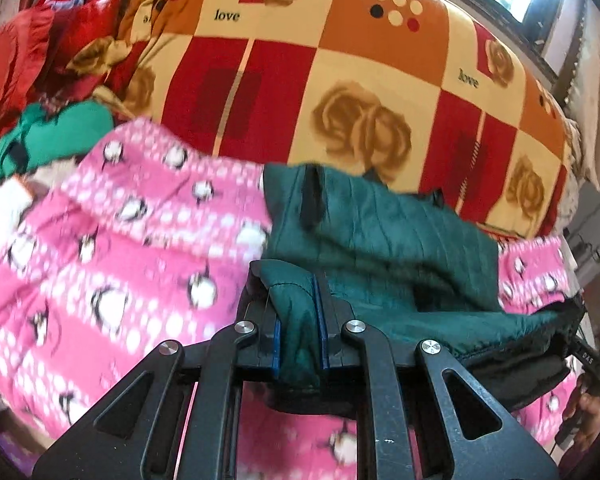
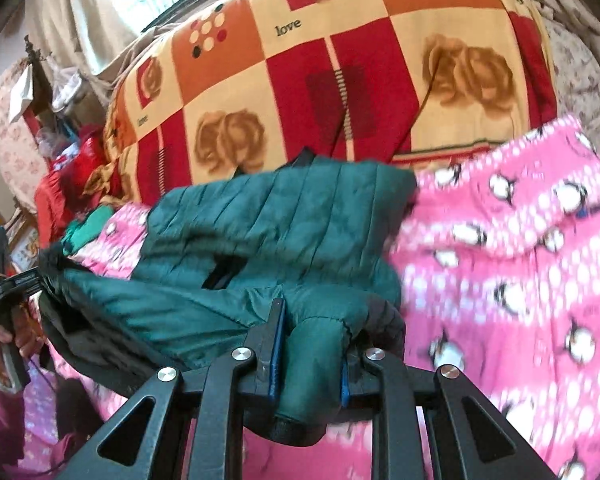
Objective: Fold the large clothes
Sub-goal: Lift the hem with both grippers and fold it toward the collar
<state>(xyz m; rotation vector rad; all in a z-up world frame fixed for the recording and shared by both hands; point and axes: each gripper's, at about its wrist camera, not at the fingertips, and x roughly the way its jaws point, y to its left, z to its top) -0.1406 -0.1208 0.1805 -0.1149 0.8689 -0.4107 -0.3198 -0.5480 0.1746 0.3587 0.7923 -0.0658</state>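
so both claws have a bite of the same thing here, a dark green quilted jacket [image 1: 384, 236]. the left claw [image 1: 298, 332] is clamped on a bunched fold of its edge, fabric squeezed right between the two blue pads and poking out behind them toward the camera. the rest of the jacket spreads out ahead and to the right of that claw, with a dark zip strip standing up just ahead of the grip.

the right claw [image 2: 308, 354] is clamped too, on a rounded wad of the same jacket [image 2: 268, 220]; its blue pads sit a bit wider apart because the wad is thicker. from this claw the jacket runs ahead and off to the left, where the black lining shows along the lower edge. far left in that view you can see the other claw's handle and a hand [image 2: 8, 336] on it.

the jacket is lying on a pink fleece blanket [image 1: 112, 264] with penguins and white dots, which fills the space left of the left claw and right of the right claw, and shows under both. beyond the jacket is a big checked quilt [image 1: 340, 64] in red, orange and cream with roses and the word "love". further off to the left there's a heap of red clothes [image 1: 40, 40] and something green [image 1: 60, 132]. pretty blurry overall.
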